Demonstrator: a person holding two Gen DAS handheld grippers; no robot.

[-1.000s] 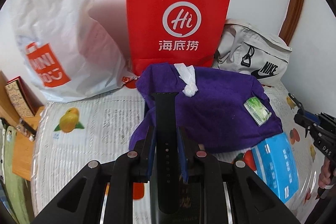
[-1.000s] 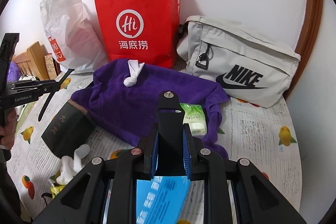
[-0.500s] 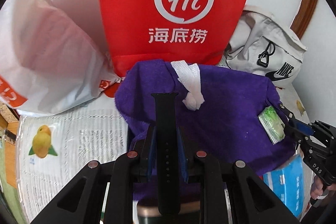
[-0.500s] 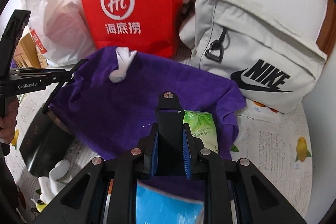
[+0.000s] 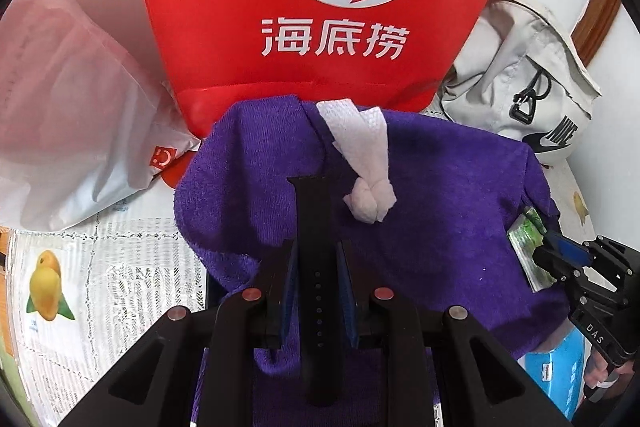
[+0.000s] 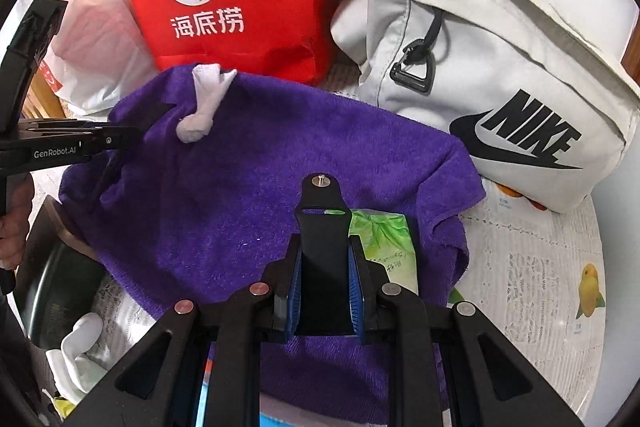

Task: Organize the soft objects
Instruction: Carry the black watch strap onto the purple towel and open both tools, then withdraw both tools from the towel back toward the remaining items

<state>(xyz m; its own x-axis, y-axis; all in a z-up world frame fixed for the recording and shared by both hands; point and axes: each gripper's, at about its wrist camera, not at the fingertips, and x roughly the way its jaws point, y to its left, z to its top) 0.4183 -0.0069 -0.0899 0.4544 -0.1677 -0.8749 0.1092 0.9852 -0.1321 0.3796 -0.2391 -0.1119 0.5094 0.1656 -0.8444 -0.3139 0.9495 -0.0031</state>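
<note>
While each gripper clamps one end of a black watch strap [image 5: 316, 291], the rumpled purple towel [image 6: 280, 163] lies directly beneath the left gripper [image 5: 316, 263] and right gripper [image 6: 323, 267], a knotted white tissue [image 5: 366, 163] atop it.

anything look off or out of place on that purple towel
Yes. A knotted white tissue lies on the rumpled purple towel, and a green tissue packet sits on its edge. Both tongs hold halves of a black watch strap, oddly hard among soft things.
</note>
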